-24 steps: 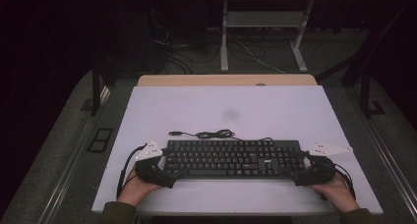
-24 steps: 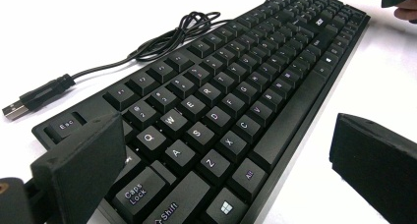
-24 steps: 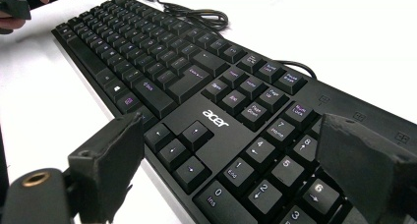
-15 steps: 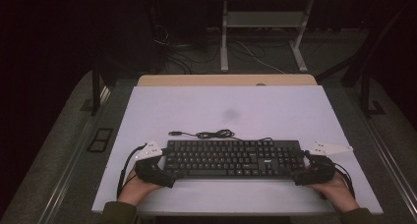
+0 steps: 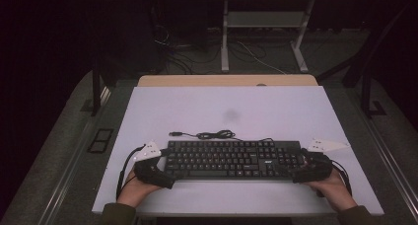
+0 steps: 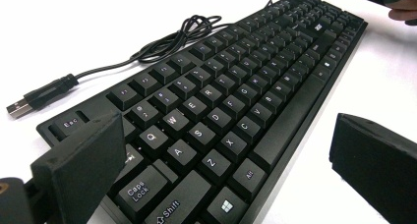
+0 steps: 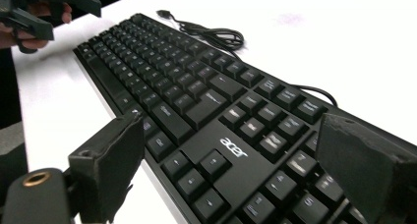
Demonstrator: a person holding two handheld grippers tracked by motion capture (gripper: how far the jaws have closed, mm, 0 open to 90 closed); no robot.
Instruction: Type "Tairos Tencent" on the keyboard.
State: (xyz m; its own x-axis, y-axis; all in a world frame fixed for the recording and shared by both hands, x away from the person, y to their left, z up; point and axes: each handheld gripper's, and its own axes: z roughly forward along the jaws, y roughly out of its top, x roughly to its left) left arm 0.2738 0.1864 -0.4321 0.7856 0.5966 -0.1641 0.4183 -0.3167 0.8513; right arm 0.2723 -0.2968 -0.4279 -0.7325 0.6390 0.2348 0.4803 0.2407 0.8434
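High view: left gripper [image 5: 165, 167] and right gripper [image 5: 296, 169] gape astride keyboard [image 5: 231, 158] ends.

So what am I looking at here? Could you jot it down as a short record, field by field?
Surface: white table top
Main item: black plastic full-size keyboard, lying flat, long edge toward the person
Cable: thin black cord with USB plug, loosely coiled behind the keyboard, not plugged in
Left hand-held gripper: open, jaws straddling the keyboard's left end
Right hand-held gripper: open, jaws straddling the keyboard's right end
Mark: faint grey smudge on the table beyond the cord
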